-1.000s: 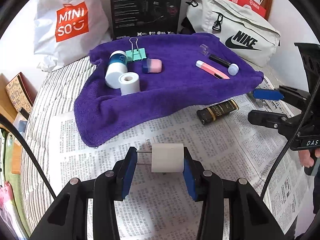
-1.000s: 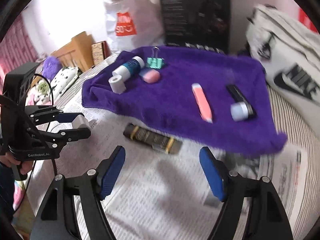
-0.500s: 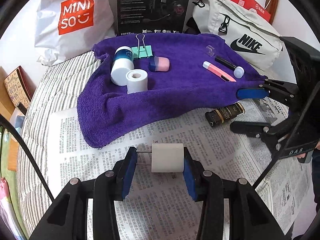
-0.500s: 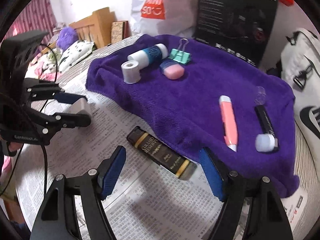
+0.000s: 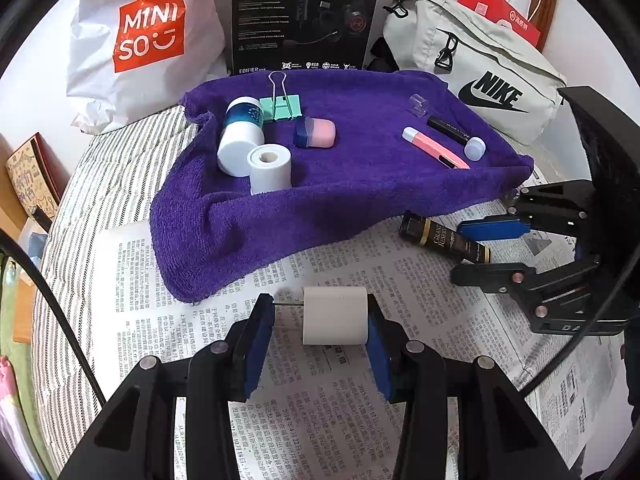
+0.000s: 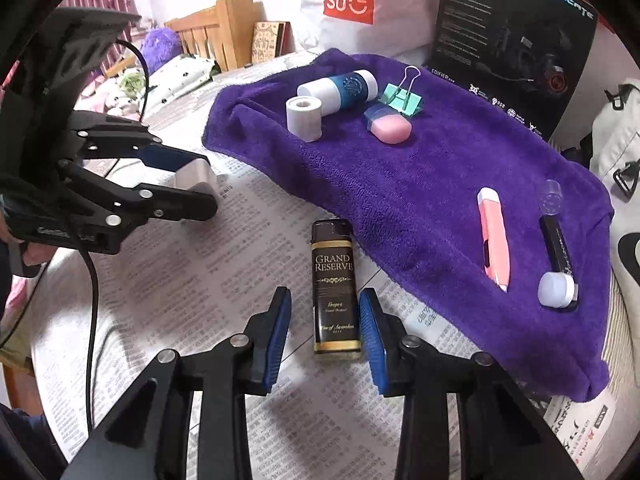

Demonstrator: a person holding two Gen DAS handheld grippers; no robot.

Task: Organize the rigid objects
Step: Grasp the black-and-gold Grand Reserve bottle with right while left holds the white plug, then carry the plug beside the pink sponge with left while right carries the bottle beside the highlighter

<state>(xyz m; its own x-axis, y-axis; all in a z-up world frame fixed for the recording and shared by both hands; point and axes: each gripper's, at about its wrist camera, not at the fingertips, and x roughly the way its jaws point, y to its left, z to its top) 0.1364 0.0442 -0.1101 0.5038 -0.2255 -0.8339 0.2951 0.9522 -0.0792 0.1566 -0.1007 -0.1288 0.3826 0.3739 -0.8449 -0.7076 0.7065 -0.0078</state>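
Purple towel (image 5: 360, 184) lay spread across the far part of the newspaper-covered bed (image 5: 340, 420), carrying a white-and-blue bottle (image 5: 240, 136), a white roll (image 5: 270, 168), a green binder clip (image 5: 280, 106), a pink eraser (image 5: 316, 132), a pink cutter (image 5: 434, 152) and a black tube with a white cap (image 5: 460, 138).

My left gripper (image 5: 320, 320) pointed steeply down at the newspaper, its jaws clamped on a small white plug adapter (image 5: 335, 315); the right pad pressed its flat end and its metal prongs reached to the left pad. It hung just short of the towel's near corner.

My right gripper (image 6: 324, 328) also tilted steeply down, straddling the dark Grand Reserve bottle (image 6: 334, 288), which lay flat on the newspaper just beside the towel's edge, cap end away from me. Its jaws were closing around the bottle's lower end: the right pad looked close against it, while a gap showed at the left pad.
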